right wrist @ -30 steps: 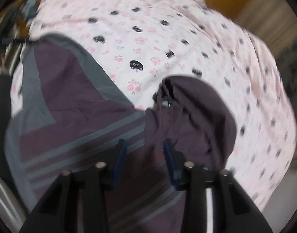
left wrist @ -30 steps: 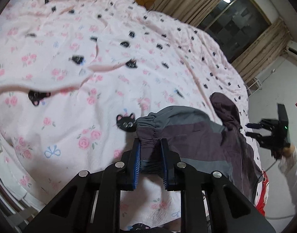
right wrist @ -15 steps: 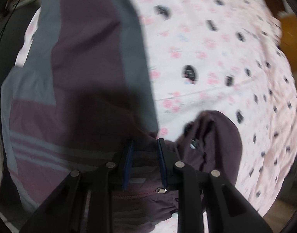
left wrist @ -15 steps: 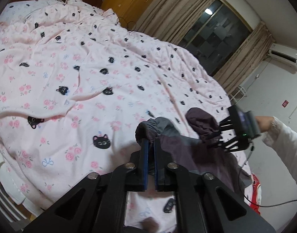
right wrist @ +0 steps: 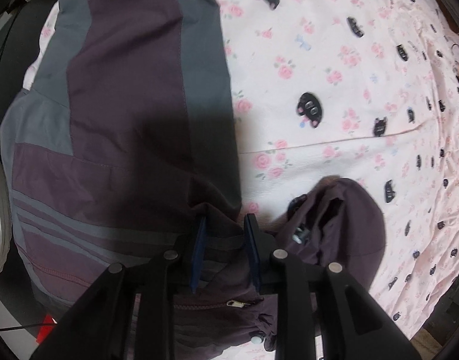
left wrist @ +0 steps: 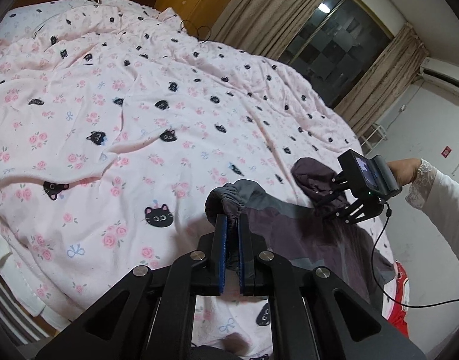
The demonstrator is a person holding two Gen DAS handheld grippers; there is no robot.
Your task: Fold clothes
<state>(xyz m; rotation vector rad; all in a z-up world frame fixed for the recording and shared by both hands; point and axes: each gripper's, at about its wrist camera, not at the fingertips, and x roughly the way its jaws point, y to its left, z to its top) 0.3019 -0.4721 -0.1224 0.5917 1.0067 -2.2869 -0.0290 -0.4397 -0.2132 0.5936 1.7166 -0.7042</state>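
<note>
Two grippers share one garment: my left gripper is pinched nearly closed on the gathered elastic cuff of the purple-grey jacket, while my right gripper, jaws narrowed around a bunched fold beside the hood, holds the collar end. Between them the jacket's long axis runs cuff to hood along the near edge of the bed, part-lifted; I judge the left hand nearer the free sleeve end

Jacket lies on bedsheet, hood rightward.
</note>
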